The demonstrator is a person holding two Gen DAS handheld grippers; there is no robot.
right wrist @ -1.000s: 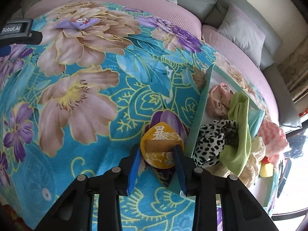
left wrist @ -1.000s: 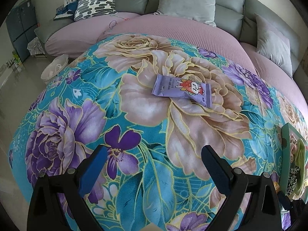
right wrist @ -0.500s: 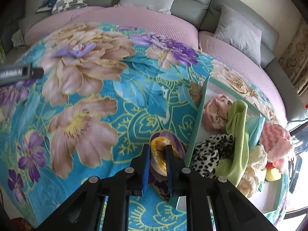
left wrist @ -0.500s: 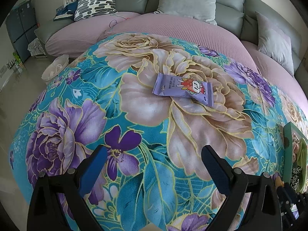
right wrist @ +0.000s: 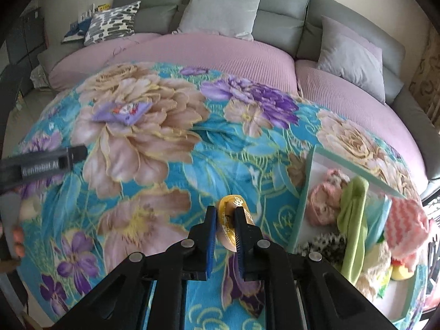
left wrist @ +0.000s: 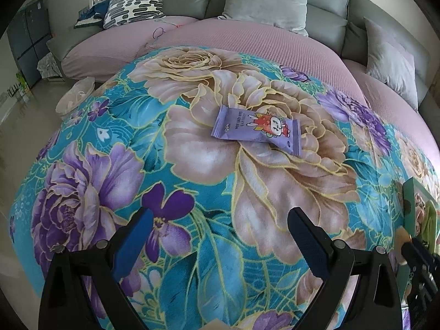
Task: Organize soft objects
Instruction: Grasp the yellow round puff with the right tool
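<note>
My right gripper (right wrist: 226,214) is shut on a gold ingot-shaped plush (right wrist: 230,221) and holds it above the floral blanket (right wrist: 154,165), just left of the green-rimmed box (right wrist: 302,192). The box holds several soft items: a pink one (right wrist: 326,195), a green cloth (right wrist: 353,214) and a pink-and-white knit (right wrist: 404,228). My left gripper (left wrist: 218,225) is open and empty above the blanket. A purple wipes pack (left wrist: 255,128) lies ahead of it on a beige flower; it also shows in the right wrist view (right wrist: 121,111).
A grey sofa (left wrist: 275,2) with cushions curves behind the pink-covered seat (left wrist: 261,44). A patterned pillow (left wrist: 134,4) is at the back left. The box edge (left wrist: 412,200) shows at far right of the left wrist view.
My right gripper closed on the gold plush and lifted it off the blanket. The left gripper stayed open and barely moved.
</note>
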